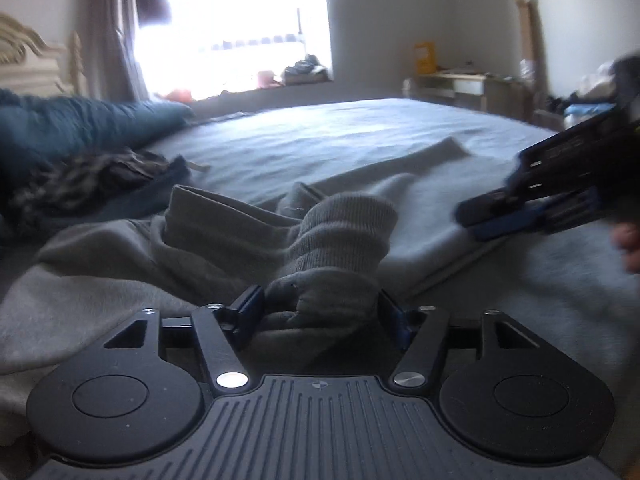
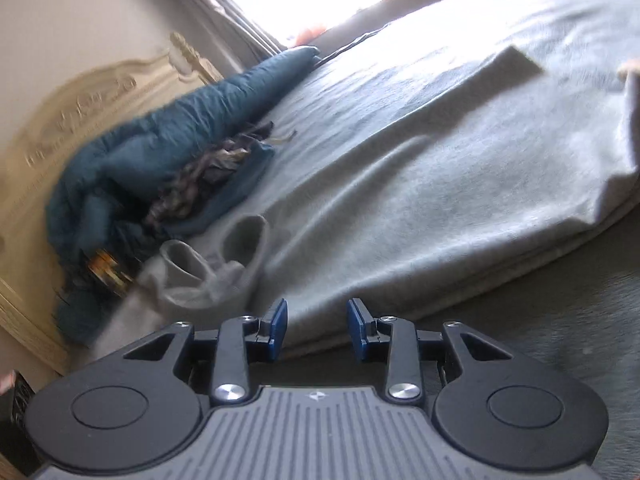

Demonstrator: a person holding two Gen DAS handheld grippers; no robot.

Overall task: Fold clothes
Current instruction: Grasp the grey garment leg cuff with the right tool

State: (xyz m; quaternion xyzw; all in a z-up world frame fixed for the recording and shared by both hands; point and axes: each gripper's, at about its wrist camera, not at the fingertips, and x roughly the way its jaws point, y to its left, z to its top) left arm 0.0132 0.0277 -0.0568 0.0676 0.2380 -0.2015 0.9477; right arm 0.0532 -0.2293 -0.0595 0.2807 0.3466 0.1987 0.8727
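A grey sweatshirt [image 1: 408, 196] lies spread on the bed, its near edge folded over in layers [image 2: 440, 240]. One sleeve is bunched up, with its ribbed cuff [image 1: 344, 232] standing in front of my left gripper [image 1: 320, 312]. That gripper's jaws stand wide, and the sleeve cloth lies loose between the blue pads [image 1: 250, 308]. My right gripper [image 2: 318, 320] is partly open with nothing between its fingers, just short of the sweatshirt's folded edge. In the left wrist view the right gripper [image 1: 480, 216] reaches in from the right over that edge. The cuff [image 2: 244, 248] also shows in the right wrist view.
A teal duvet [image 1: 80, 124] and a dark patterned garment [image 1: 92, 176] are piled at the head of the bed, by a carved cream headboard [image 2: 80, 120]. Beyond the grey bed sheet [image 1: 320, 128] are a bright window [image 1: 232, 20] and a desk [image 1: 460, 84]. A person's hand [image 1: 628, 244] shows at the right.
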